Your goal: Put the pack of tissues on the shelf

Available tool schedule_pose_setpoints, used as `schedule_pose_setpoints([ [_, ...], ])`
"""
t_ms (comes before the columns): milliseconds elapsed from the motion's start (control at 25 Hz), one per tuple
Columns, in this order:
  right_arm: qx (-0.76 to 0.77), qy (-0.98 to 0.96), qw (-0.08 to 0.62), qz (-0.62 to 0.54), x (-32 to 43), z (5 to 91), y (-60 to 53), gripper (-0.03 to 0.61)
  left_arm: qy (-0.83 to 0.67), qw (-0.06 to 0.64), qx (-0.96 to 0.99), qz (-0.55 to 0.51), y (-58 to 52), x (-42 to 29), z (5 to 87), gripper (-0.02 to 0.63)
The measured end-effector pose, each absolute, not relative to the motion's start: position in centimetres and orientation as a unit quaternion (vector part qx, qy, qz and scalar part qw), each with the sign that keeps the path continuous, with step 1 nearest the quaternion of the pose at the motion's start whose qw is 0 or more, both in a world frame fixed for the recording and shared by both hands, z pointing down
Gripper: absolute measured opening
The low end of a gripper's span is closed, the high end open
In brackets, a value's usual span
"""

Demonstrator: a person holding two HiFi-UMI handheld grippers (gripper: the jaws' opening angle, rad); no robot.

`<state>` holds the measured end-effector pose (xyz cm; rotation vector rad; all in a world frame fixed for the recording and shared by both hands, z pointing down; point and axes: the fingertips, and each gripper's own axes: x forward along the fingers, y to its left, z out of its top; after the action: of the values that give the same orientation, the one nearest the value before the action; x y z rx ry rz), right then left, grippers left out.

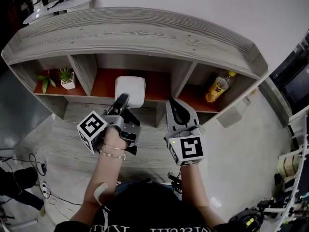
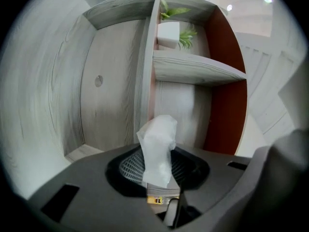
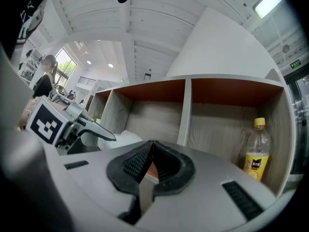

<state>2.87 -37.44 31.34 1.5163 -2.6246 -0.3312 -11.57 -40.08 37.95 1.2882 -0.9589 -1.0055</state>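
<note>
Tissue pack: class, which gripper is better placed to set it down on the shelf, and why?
Left. The left gripper is shut on the tissue pack and holds it at the mouth of the shelf's middle compartment. The right gripper is shut and empty, off to the side.

tissue pack (image 1: 133, 88) partly hidden behind left tongs (image 1: 122, 99)

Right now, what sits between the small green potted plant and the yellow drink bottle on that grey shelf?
The white pack of tissues, at the middle compartment, pinched by the left gripper; the head view shows it.
</note>
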Motion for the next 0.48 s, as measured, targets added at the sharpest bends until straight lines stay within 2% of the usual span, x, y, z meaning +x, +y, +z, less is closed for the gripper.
schedule_pose_setpoints([
  [120,0.499,-0.859,0.045,-0.105,3.3,31.6,-37.3,0.017,-0.425,0.589,0.542,-0.423,-40.1,-11.8,38.3,0.115],
  [280,0.5,-0.859,0.043,-0.101,3.5,31.8,-37.0,0.017,-0.431,0.591,0.53,-0.428,-40.3,-11.9,39.2,0.188],
  [480,0.503,-0.857,0.04,-0.101,3.9,31.7,-36.5,0.017,-0.429,0.59,0.529,-0.434,-40.9,-12.0,39.6,0.224],
])
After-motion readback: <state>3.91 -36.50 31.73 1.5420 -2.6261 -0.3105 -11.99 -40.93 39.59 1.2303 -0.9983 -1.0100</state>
